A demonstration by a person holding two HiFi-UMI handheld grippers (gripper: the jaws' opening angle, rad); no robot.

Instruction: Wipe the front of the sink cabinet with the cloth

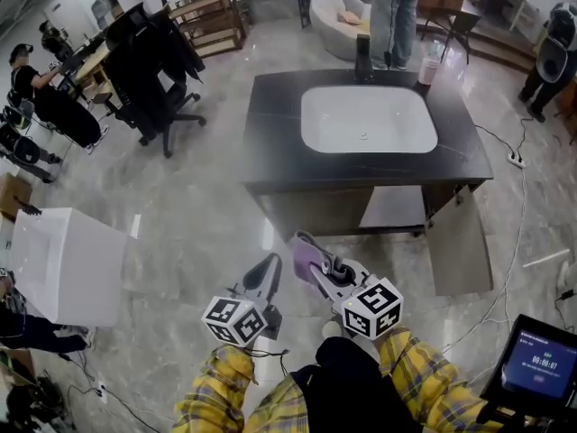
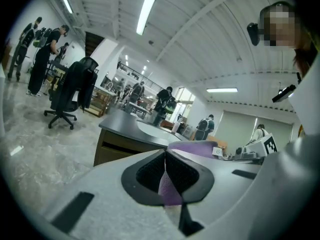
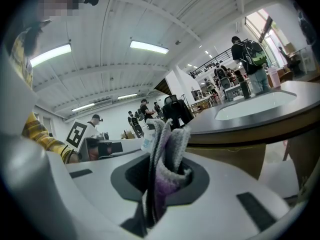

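Cloth (image 1: 305, 264), purple and grey, is bunched in the right claw (image 1: 303, 244), which is clenched on it; in the right gripper view the folded cloth (image 3: 170, 144) stands up from between the pressed jaws of that claw (image 3: 161, 169). It hangs in the air near the cabinet (image 1: 302, 210), in front of it and not touching its front. The left claw (image 1: 269, 271) is just beside the right one, at its 9 o'clock, and apart from the cloth in the head view. In the left gripper view this claw (image 2: 165, 156) has its jaws closed together; a thin purple sliver shows in the slit between them, and I cannot tell what it is. The cabinet lies at 12 o'clock from both claws, with a dark top and a white basin (image 1: 368, 120) sunk into it. Its front is pale brown, and at 2 o'clock from the claws a door (image 1: 460, 251) stands swung open beside a pale shelf (image 1: 394, 207) inside. A pink cup (image 1: 428, 69) sits at the far right corner of the top. A person (image 1: 394, 12) stands behind the cabinet at 12 o'clock. A black chair (image 1: 149, 70) draped with dark clothing stands at 10 o'clock on the marble floor (image 1: 198, 215), a white box (image 1: 68, 264) at 9 o'clock, and a lit screen (image 1: 538, 363) at 4 o'clock. Yellow plaid sleeves (image 1: 221, 386) show at 6 o'clock behind the marker cubes.
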